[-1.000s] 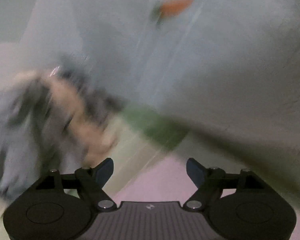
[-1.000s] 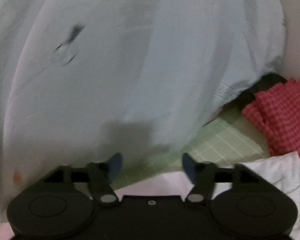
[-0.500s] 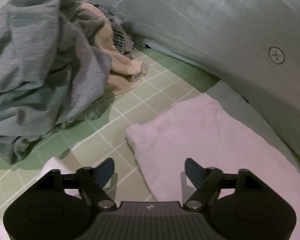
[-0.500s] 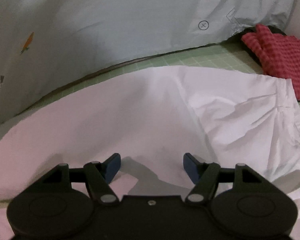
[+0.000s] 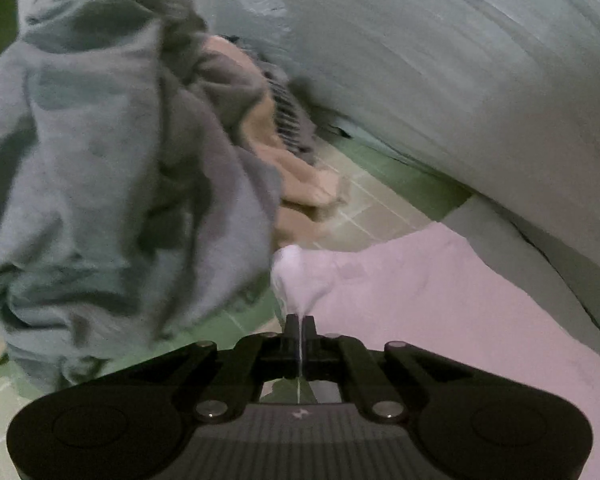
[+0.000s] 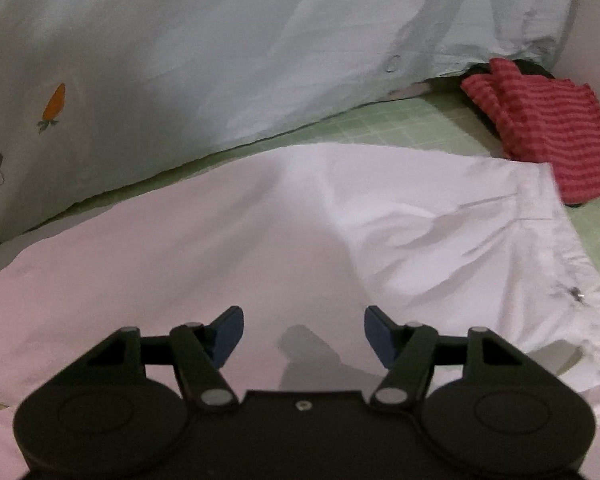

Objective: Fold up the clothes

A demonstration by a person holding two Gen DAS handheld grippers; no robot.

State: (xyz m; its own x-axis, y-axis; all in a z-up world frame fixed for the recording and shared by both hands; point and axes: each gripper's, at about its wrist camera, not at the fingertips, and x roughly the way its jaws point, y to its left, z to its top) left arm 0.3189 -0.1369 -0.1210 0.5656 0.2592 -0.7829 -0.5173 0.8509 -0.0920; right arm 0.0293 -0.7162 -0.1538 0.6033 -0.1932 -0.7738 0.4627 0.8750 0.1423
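Note:
A white garment lies spread on the green gridded mat; its gathered waistband edge is at the right. In the left wrist view my left gripper is shut on a corner of this white garment, pinching the fabric up into a peak. In the right wrist view my right gripper is open and empty, low over the middle of the white cloth.
A pile of grey and tan clothes lies left of the left gripper. A pale blue sheet with a carrot print rises behind the mat. A folded red checked cloth lies at the far right.
My left gripper has closed on the white garment's corner and lifted it slightly. My right gripper stays open and has moved a little closer over the cloth.

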